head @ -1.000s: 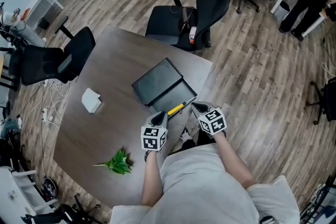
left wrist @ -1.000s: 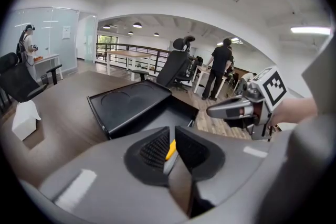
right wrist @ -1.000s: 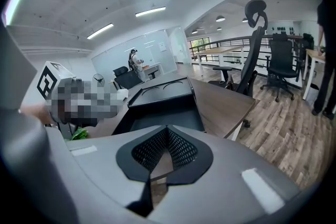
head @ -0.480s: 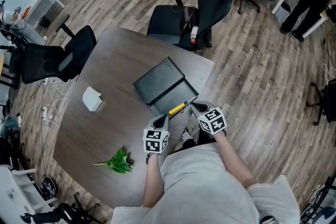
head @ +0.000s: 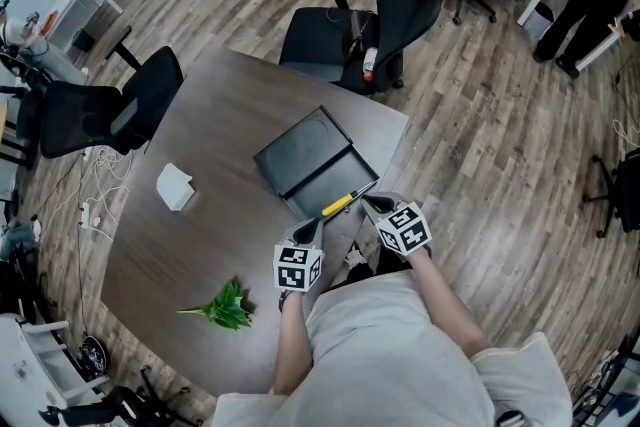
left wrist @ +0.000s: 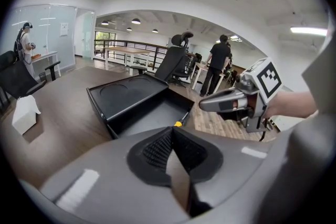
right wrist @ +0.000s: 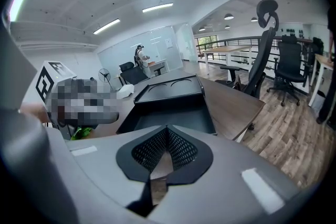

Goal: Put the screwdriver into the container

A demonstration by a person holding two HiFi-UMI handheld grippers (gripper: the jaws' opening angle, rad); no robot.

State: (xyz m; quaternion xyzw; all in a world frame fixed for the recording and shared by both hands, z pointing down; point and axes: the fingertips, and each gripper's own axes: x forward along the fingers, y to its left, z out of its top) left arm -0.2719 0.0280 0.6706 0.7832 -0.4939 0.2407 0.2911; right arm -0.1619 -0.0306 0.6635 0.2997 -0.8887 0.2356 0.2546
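Note:
An open black container [head: 318,177] lies on the dark table [head: 210,125], its lid [head: 300,150] folded back and its tray toward me. The screwdriver [head: 340,203], yellow-handled, lies along the tray's near right edge; the left gripper view shows its yellow tip [left wrist: 179,123] just past the jaws. My left gripper [head: 308,229] hovers at the tray's near corner, shut and empty [left wrist: 172,132]. My right gripper [head: 372,205] sits just right of the screwdriver, also shut on nothing [right wrist: 167,132], and faces the tray [right wrist: 168,115].
A white paper box [head: 174,189] sits on the table's left part and a green sprig [head: 225,308] near its front left. Black office chairs [head: 340,35] [head: 105,120] stand at the far and left edges. The table's right edge drops off beside my right gripper.
My left gripper has drifted slightly right and toward me. The screwdriver, the container and the right gripper have stayed put.

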